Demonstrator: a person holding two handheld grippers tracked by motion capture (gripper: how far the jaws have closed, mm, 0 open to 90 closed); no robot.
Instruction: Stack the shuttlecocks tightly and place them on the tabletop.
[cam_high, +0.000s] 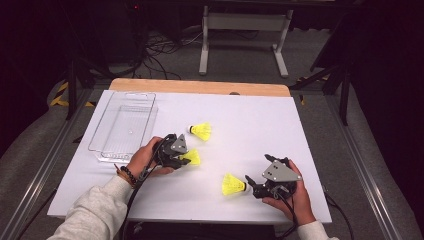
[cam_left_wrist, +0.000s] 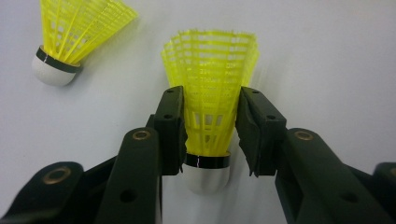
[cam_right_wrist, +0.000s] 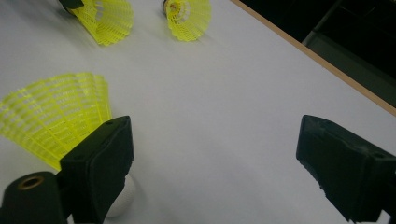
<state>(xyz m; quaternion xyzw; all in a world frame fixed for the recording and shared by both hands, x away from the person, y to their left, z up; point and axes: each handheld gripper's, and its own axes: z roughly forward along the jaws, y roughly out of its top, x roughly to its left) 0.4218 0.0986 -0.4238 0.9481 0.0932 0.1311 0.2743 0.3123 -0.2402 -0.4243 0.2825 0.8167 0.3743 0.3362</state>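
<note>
Three yellow shuttlecocks with white corks lie on the white table top (cam_high: 250, 125). My left gripper (cam_high: 184, 158) (cam_left_wrist: 210, 107) has its pads pressed on both sides of the skirt of the middle shuttlecock (cam_high: 193, 157) (cam_left_wrist: 210, 84), whose cork points back toward the hand. A second shuttlecock (cam_high: 201, 131) (cam_left_wrist: 70, 37) lies just beyond it. My right gripper (cam_high: 251, 184) (cam_right_wrist: 217, 133) stands open and wide near the front edge. The third shuttlecock (cam_high: 233, 185) (cam_right_wrist: 56, 116) lies beside its left jaw, cork tucked under that jaw, not between the pads.
A clear plastic tray (cam_high: 122, 130), with nothing in it, stands at the table's back left, close to my left hand. A wooden edge (cam_high: 200, 86) runs along the back. Cables and a white stand (cam_high: 245, 35) are on the floor beyond.
</note>
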